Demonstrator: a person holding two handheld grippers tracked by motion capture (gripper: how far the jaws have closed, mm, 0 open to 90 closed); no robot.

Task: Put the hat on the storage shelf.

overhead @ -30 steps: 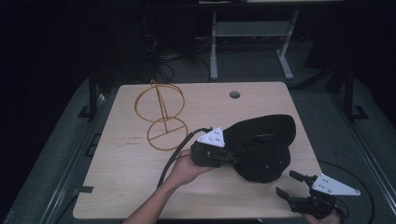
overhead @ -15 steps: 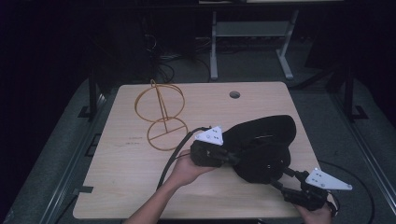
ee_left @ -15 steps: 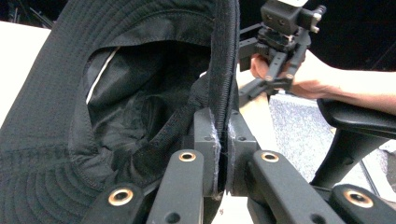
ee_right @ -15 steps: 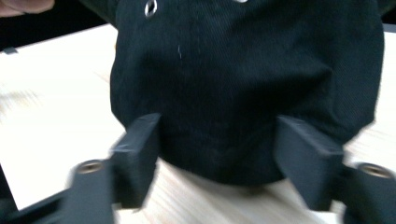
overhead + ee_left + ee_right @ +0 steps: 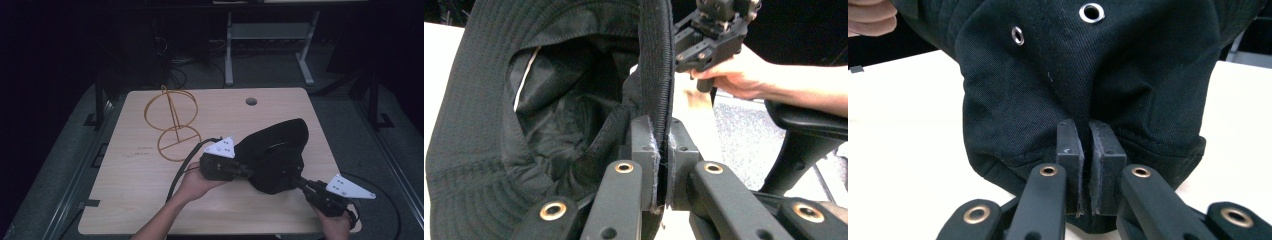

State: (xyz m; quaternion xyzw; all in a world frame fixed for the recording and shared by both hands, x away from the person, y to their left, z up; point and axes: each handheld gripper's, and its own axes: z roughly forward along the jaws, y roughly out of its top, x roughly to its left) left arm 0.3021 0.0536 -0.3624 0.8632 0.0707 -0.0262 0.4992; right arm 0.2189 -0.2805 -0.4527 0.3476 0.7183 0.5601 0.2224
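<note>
A black bucket hat (image 5: 277,147) lies on the wooden table (image 5: 130,195), right of the middle. My left gripper (image 5: 247,172) reaches it from the left and is shut on its brim; the left gripper view shows the stitched brim edge (image 5: 655,75) pinched between the pads (image 5: 646,150). My right gripper (image 5: 295,181) comes from the front right. Its jaws have just been closing and now stand shut on a fold of the hat's crown (image 5: 1073,65), below two metal eyelets (image 5: 1090,12). The right gripper (image 5: 711,35) also appears beyond the brim.
A gold wire stand (image 5: 172,120) of two rings on a post stands at the back left of the table. A round cable hole (image 5: 251,101) sits near the far edge. A metal frame (image 5: 229,55) stands on the dark floor beyond.
The right gripper moved in from the front right corner toward the hat and its jaws went from wide open to shut on the fabric. The left gripper stayed put on the brim.
</note>
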